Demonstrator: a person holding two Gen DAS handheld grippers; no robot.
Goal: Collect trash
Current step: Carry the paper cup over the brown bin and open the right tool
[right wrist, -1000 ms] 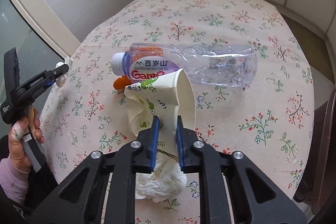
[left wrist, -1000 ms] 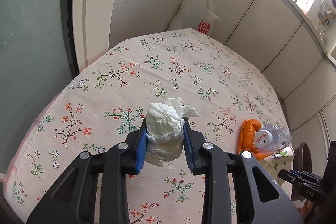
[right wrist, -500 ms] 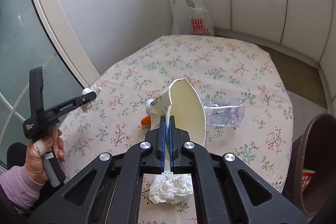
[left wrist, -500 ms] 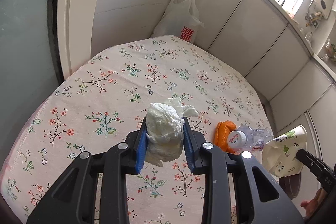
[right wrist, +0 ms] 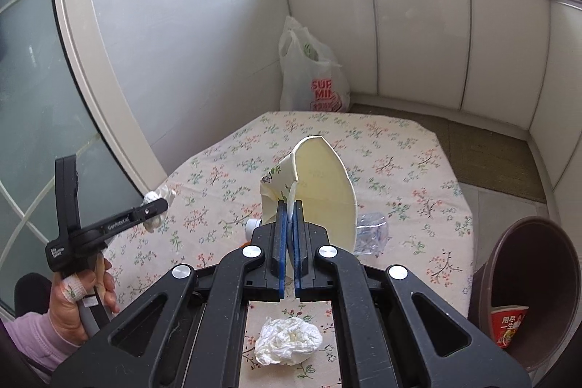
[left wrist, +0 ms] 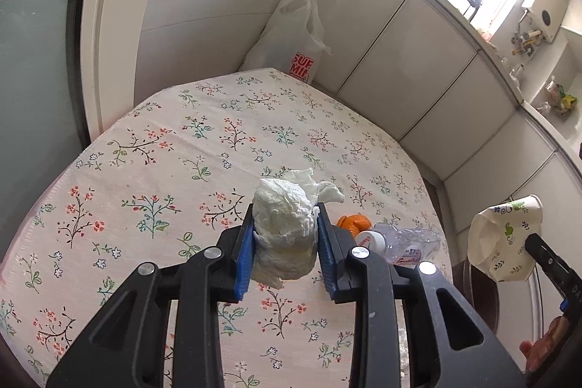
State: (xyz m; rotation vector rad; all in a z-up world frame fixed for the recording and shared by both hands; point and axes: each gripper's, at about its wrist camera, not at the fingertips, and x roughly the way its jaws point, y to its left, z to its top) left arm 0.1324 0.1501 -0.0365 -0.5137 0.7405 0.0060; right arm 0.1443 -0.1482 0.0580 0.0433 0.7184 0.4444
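Observation:
My left gripper [left wrist: 285, 217] is shut on a crumpled white tissue wad [left wrist: 287, 228], held above the flowered table [left wrist: 152, 170]. In the right wrist view this gripper [right wrist: 158, 206] shows at the left with the wad [right wrist: 156, 197] at its tip. My right gripper [right wrist: 290, 206] is shut on the rim of a squashed paper cup [right wrist: 320, 184] with green leaf print, lifted off the table; the cup [left wrist: 503, 242] also hangs at the right in the left wrist view. A clear plastic bottle [left wrist: 403, 242] and an orange peel [left wrist: 354, 222] lie on the table. A second tissue wad [right wrist: 289, 340] lies near the front edge.
A brown bin [right wrist: 534, 290] holding a red noodle cup [right wrist: 507, 324] stands right of the table. A white plastic shopping bag [right wrist: 313, 79] sits on the floor behind the table by white cabinets. A glass door is at the left. A person's hand [right wrist: 78, 297] holds the left gripper.
The right gripper closed on the paper cup's rim and lifted it off the table, well above the bottle. The left gripper rose a little with its tissue wad.

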